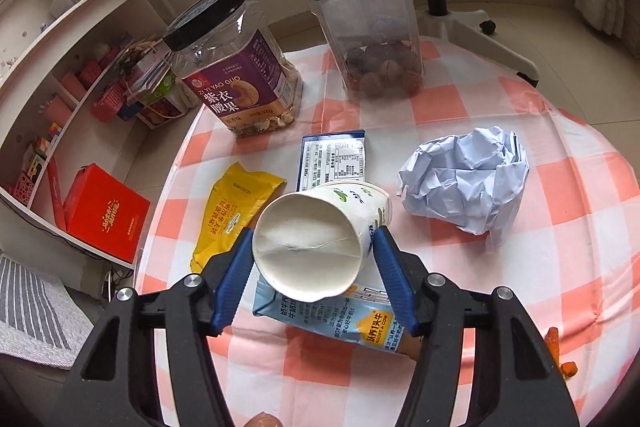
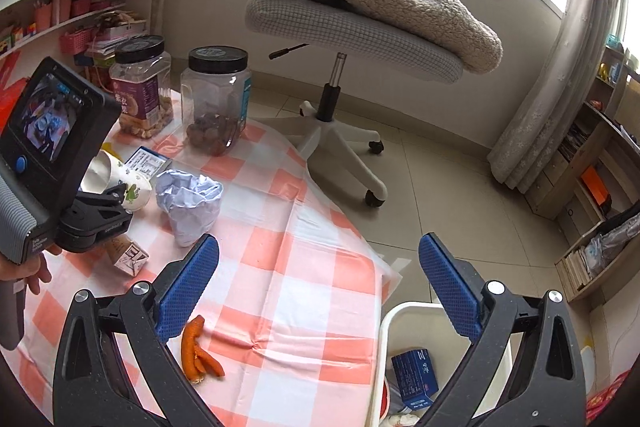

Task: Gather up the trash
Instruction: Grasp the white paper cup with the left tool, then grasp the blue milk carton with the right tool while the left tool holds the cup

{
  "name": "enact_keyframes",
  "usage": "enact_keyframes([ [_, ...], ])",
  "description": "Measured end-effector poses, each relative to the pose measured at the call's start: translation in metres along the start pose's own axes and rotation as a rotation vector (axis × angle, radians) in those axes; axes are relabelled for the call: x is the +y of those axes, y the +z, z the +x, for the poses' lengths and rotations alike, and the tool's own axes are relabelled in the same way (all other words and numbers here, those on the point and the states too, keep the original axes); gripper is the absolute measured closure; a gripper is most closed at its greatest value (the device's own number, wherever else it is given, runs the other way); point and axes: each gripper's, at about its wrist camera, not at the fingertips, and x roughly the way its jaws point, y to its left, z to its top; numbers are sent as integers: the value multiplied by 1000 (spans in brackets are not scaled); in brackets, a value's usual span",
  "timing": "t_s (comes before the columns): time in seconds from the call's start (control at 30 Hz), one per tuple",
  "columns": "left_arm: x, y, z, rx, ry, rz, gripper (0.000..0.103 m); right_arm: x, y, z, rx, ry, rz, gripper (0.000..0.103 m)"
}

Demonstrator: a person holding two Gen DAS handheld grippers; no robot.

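left wrist view: the left gripper [image 1: 314, 243] sat low centre of the frame, its blue pads on either side of a paper cup [image 1: 320, 239] lying on its side, open mouth toward the camera. the right pad touched the cup's printed wall; the left pad met the rim. jaws part-way closed and clamped on the cup. under the cup lay a light blue milk carton [image 1: 332, 319], flattened on the checked tablecloth [image 1: 520, 267]. left of the cup a yellow snack wrapper [image 1: 232, 215]; above it a blue-edged packet [image 1: 332, 159] with printed text. a crumpled ball of pale paper [image 1: 464, 179] sat right of centre, apart from the cup. two black-lidded clear jars stood in the upper half: a cashew jar [image 1: 236, 71] at left, a nut jar [image 1: 368, 23] at right.

right wrist view: the right gripper [image 2: 320, 291] filled the bottom of the frame, pads wide apart, nothing between them, touching nothing. an orange peel [image 2: 196, 347] lay on the cloth just beside the left pad. a white bin [image 2: 390, 331] stood at lower right off the table edge, a dark blue box [image 2: 414, 377] inside it. at far left a hand [image 2: 28, 267] held the other gripper's handle, the cup at its tip. an office chair [image 2: 352, 39] stood in the upper centre.
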Motion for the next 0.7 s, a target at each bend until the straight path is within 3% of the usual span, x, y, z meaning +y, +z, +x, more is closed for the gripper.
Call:
enact_keyframes([
  [0.27,84,1,-73,-123,-110,-233,44,61,-2,16,9,180,-118,7],
  [0.47,152,-29,-105,-96,-145,-440,44,112,-6,28,64,343,-237,7],
  [0.7,186,-36,-138,-179,-141,-484,43,164,25,58,110,367,-373,10],
])
